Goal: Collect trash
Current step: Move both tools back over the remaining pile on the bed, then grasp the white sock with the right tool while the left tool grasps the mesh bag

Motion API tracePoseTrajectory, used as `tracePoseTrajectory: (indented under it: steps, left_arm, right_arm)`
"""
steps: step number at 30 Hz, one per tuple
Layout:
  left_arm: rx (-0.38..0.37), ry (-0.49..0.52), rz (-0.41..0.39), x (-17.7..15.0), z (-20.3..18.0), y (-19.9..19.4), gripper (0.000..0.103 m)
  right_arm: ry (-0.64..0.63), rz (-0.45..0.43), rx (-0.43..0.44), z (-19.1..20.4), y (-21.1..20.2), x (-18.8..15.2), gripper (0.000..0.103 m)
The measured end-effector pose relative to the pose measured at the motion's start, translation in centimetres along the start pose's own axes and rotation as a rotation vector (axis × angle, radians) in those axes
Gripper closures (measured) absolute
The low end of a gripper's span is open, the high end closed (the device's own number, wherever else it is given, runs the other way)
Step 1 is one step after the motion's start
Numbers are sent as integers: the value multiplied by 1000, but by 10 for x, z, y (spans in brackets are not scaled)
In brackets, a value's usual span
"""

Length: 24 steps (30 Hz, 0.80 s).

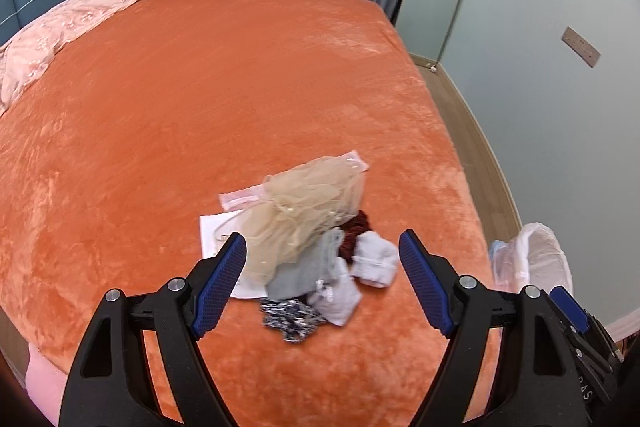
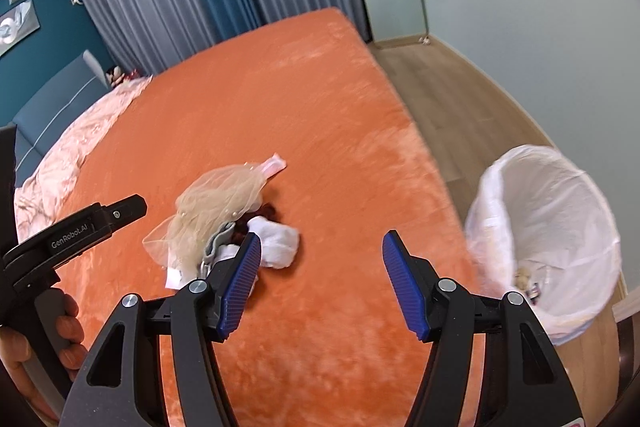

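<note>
trash pile (image 1: 312,247) | between, beyond left gripper (image 1: 322,251) tips | both grippers agape, right gripper (image 2: 322,253) empty

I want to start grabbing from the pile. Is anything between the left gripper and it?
Nothing visible. The open left gripper hangs above the pile on the orange bed, with only air between them.

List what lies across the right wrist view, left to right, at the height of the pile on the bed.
left gripper → beige mesh bag → white sock → bare orange bedspread → white-lined trash bin
</note>
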<state>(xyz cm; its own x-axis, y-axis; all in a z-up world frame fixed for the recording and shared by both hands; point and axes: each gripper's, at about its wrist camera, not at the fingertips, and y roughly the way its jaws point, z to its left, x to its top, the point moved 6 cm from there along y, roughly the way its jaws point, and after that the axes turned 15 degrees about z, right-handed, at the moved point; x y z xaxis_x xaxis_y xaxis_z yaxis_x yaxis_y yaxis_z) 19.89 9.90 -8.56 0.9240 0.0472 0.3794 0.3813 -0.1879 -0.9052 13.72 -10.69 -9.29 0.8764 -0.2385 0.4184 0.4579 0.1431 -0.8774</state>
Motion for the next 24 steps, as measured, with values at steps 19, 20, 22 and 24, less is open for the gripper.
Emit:
tracePoseTrajectory:
  steps: [19, 20, 22, 24]
  left_arm:
    - [-65, -54, 196, 33, 45, 105, 59]
    - [-70, -50, 200, 33, 45, 107, 64]
    - [-90, -50, 209, 32, 47, 111, 78]
    - [-111, -48, 214, 31, 46, 112, 87]
  right_arm:
    - [-35, 198, 10, 51, 135, 24, 42]
    - [-34, 205, 10, 52, 140, 24, 42]
    - [-36, 221, 12, 52, 149, 24, 42]
    - [-39, 237, 10, 52, 158, 21, 44]
